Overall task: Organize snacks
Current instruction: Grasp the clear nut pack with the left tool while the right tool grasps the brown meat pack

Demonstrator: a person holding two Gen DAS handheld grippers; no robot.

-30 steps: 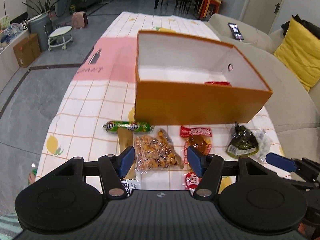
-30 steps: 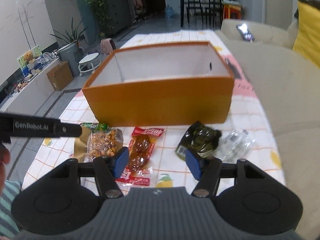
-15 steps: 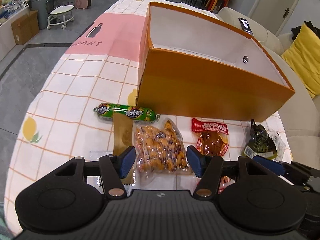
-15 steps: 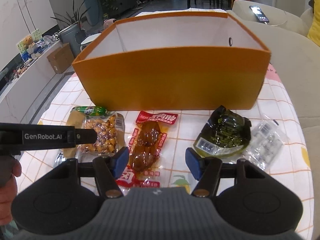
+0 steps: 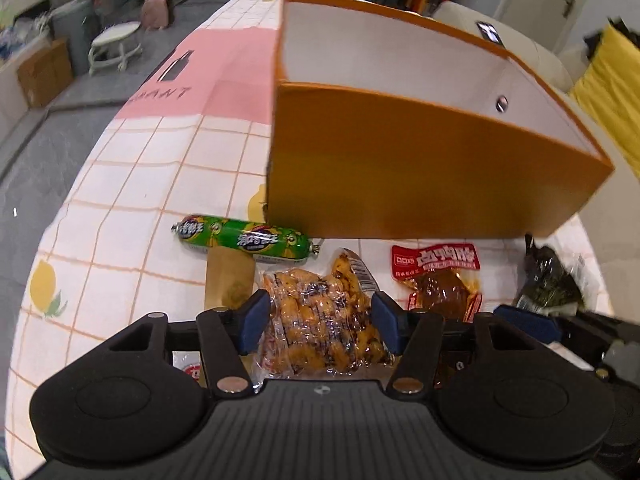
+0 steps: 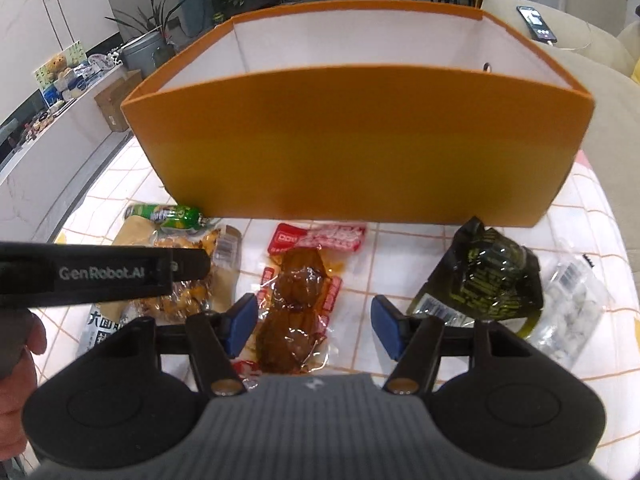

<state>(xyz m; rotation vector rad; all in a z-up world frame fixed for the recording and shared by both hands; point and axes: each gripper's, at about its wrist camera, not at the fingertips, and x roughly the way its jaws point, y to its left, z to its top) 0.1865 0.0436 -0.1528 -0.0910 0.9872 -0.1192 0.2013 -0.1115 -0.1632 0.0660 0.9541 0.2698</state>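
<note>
The floor of the orange box [image 6: 352, 140] is hidden behind its near wall in both views, so any contents cannot be told. In the right wrist view the left gripper's arm [image 6: 100, 272] covers most of the peanut packet [image 6: 188, 296] lying left of the box front. The white packet [image 5: 186, 362] under the left gripper's body is largely concealed, its print illegible; background beyond the box is blurred.

the black bar of the left gripper [image 6: 106, 272] at the left of the right wrist view read "genrobot.ai". the pink part of the tablecloth [image 5: 192, 80] in the upper left of the left wrist view showed the letters "ant". the words on the snack packs were too small to read.
</note>
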